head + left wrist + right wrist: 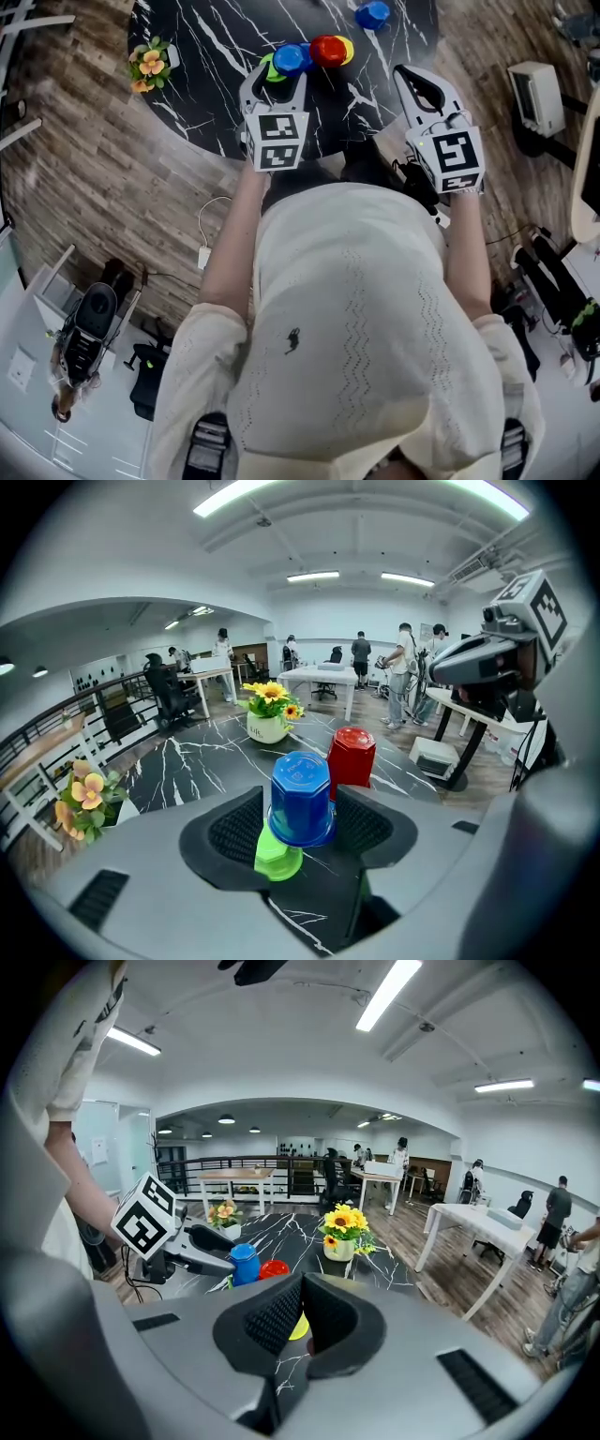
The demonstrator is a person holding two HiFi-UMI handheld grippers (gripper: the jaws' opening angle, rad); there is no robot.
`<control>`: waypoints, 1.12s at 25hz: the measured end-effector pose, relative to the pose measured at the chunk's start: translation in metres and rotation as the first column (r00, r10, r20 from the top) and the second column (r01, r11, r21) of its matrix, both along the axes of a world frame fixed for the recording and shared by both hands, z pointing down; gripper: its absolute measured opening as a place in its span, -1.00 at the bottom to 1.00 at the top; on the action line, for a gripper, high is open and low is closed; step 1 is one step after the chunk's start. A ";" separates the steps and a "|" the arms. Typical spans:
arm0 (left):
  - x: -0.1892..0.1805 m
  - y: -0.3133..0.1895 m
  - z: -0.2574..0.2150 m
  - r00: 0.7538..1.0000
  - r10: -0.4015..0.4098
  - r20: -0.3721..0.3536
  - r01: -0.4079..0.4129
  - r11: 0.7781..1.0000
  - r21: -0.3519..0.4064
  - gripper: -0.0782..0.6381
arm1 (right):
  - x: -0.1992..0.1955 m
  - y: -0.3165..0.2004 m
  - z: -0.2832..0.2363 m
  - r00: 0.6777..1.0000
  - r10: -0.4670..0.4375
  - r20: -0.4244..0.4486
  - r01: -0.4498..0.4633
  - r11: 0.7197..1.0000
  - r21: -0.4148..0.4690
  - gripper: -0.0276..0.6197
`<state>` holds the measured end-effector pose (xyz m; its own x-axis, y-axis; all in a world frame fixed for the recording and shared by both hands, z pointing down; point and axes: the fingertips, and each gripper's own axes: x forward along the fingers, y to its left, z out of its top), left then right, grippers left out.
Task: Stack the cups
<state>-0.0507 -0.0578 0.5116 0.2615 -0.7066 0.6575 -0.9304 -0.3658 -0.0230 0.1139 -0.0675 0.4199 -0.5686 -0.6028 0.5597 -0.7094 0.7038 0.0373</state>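
On the black marbled tabletop (202, 89) the blue cup (300, 794) is set mouth down upon the green cup (277, 859), which is also turned over. The green one shows out at the lower left, so the pair seems not to be seated quite squarely. Just behind them the red cup (352, 755) is placed in the same manner over a yellow cup (348, 50). A second blue cup (373, 14) is seen well apart, at the far side. The cups are probably kept inverted because each one can then be slid over the next to build a stack.

The left tool (300, 825) is held around the blue cup with its jaws spread wide. The ribbed pads (234, 829) stand at either side of the cup. It is judged that they do not press on it, so the cup is released and is carried by the green cup alone. The right tool (300, 1321) is kept to the right of the cups, apart from them, with its jaws clenched together on nothing. Only a piece of the yellow cup is seen beyond them.
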 end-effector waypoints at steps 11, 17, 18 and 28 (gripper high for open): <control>-0.010 0.001 -0.051 0.996 -0.075 -0.046 0.081 0.987 0.139 -0.20 | -0.001 -0.017 0.003 1.000 -0.030 0.002 0.030 1.000 0.007 -0.88; -0.012 -0.001 -0.081 0.991 -0.112 -0.071 0.126 0.966 0.226 -0.66 | 0.005 -0.033 0.013 1.000 -0.027 0.017 0.027 0.999 -0.017 -0.88; -0.011 -0.001 -0.083 0.990 -0.118 -0.075 0.133 0.964 0.232 -0.67 | 0.006 -0.036 0.016 0.999 -0.029 0.016 0.029 0.999 -0.023 -0.88; -0.005 -0.001 -0.097 0.990 -0.121 -0.075 0.136 0.957 0.257 -0.72 | 0.011 -0.063 0.046 0.999 -0.044 -0.002 0.043 0.996 -0.073 -0.86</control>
